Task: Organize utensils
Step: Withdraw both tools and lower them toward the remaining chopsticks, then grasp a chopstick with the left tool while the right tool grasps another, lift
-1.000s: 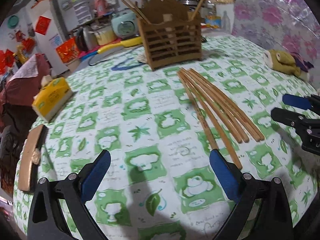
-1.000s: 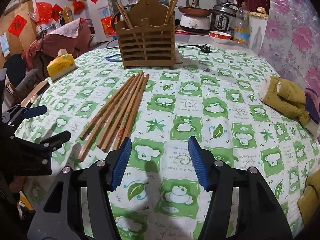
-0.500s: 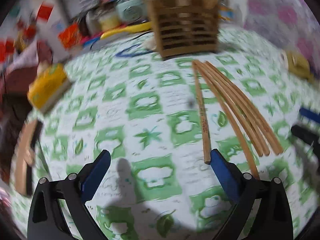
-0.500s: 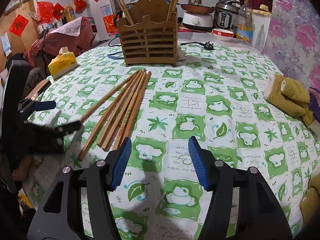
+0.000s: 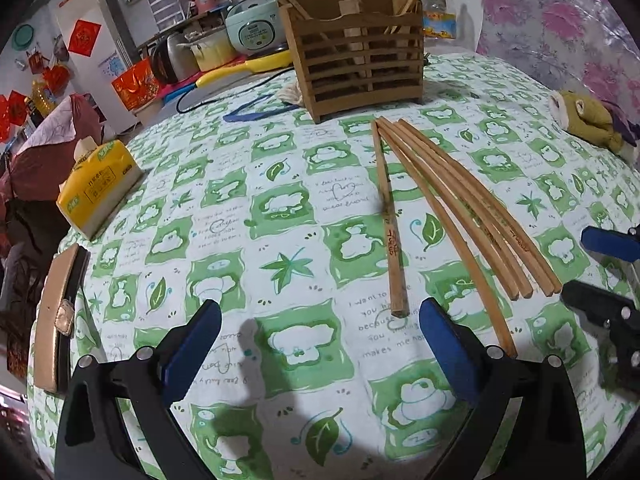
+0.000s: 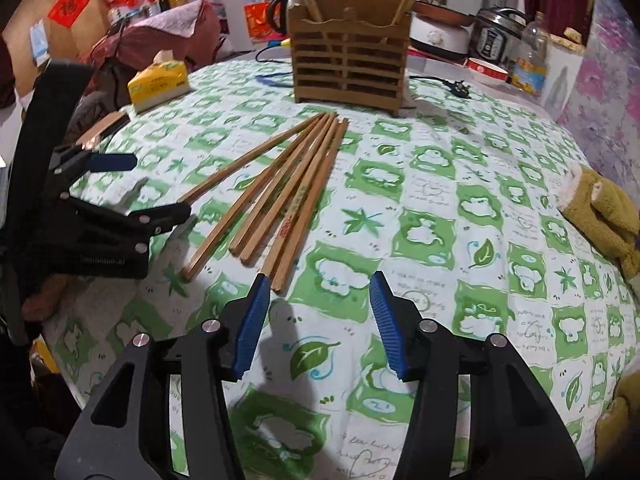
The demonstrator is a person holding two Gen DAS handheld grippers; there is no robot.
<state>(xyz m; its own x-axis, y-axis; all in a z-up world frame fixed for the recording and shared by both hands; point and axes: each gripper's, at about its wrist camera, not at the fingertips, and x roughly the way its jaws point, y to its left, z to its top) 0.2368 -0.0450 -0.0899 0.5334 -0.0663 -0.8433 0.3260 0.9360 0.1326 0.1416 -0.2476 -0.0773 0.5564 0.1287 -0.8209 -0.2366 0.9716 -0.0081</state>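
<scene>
The tablecloth (image 5: 280, 216) is white with green squares, and in them white clouds, green leaves and small dark writing; the chopsticks (image 5: 452, 196) are light brown wood, 1 of them with red-brown letters near its end; the holder (image 5: 360, 60) is a darker brown, with slats; the left gripper (image 5: 320, 344) is black with blue pads; the right gripper (image 6: 316, 324) has the same 2 colours, its pads ribbed; the tissue pack (image 5: 96, 184) is yellow and white; the soft toy (image 6: 600, 212) is olive-yellow; the wall covering (image 5: 560, 16) is pale with pink flowers.
</scene>
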